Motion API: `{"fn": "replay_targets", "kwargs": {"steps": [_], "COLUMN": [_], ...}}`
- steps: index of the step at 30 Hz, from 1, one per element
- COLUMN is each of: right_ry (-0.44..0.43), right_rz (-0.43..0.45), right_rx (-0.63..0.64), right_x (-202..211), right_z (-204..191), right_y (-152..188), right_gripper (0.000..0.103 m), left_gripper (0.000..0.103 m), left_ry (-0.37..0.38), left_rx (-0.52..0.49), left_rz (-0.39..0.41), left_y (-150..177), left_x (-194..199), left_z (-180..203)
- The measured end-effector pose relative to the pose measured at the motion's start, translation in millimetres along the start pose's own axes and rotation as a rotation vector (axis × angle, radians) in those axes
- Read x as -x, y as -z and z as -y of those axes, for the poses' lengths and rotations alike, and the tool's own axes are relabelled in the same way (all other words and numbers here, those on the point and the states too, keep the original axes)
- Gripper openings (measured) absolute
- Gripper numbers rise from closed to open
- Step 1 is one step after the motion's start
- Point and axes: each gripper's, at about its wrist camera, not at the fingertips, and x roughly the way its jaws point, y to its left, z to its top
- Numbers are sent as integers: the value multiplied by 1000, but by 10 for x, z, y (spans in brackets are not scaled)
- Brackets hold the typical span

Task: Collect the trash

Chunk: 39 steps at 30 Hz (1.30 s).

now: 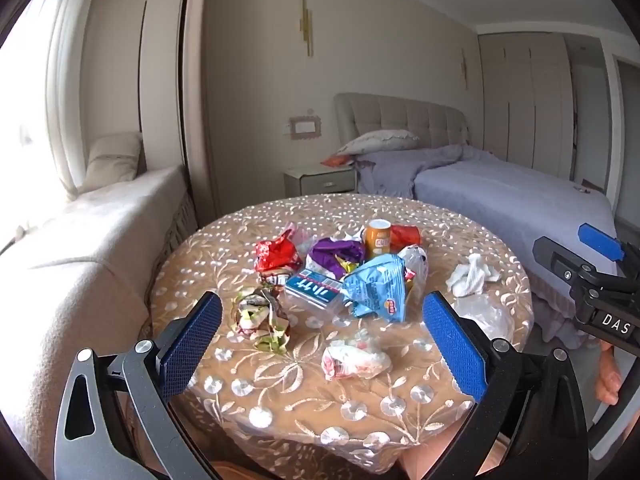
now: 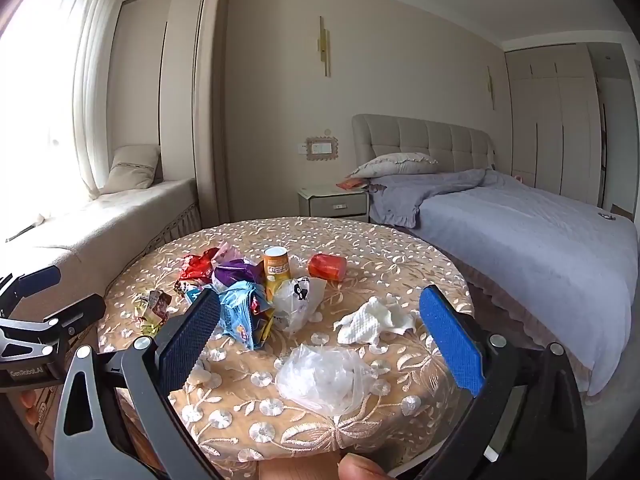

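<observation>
A round table [image 1: 400, 420] [image 2: 420, 256] with a floral cloth holds scattered trash: a red wrapper [image 1: 277, 255], a purple wrapper [image 1: 335, 251], an orange can [image 1: 377, 237] [image 2: 277, 270], a light blue snack bag [image 1: 374, 286] [image 2: 240, 312], a green crumpled wrapper [image 1: 260, 316], a white crumpled wrapper [image 1: 354, 360], a white tissue [image 1: 472, 274] [image 2: 374, 320] and a clear plastic bag [image 1: 484, 314] [image 2: 324, 376]. My left gripper [image 1: 322, 346] is open and empty above the near table edge. My right gripper [image 2: 320, 344] is open and empty, above the clear plastic bag.
A bed [image 2: 540, 248] with a lilac cover stands right of the table. A cushioned window bench [image 1: 80, 240] runs along the left. A nightstand [image 2: 334, 200] is behind the table. The right gripper's body [image 1: 592, 280] shows at the left view's right edge.
</observation>
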Motion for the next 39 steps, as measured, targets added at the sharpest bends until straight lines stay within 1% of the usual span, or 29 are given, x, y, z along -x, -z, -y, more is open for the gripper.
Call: {"fn": "replay_targets", "kwargs": {"steps": [28, 39], "right_ry": [-8, -24], "right_rz": [-8, -11], "right_rx": [3, 10], "right_x": [2, -138], "right_z": [-30, 11], "right_y": [21, 17], "right_gripper": [99, 99], "left_gripper": [98, 98], "left_ry": [-7, -14], "left_rx": [-5, -5], "left_rz": [-4, -19], "left_y": [-25, -103], "left_x": [-8, -93], "left_z": [36, 53]}}
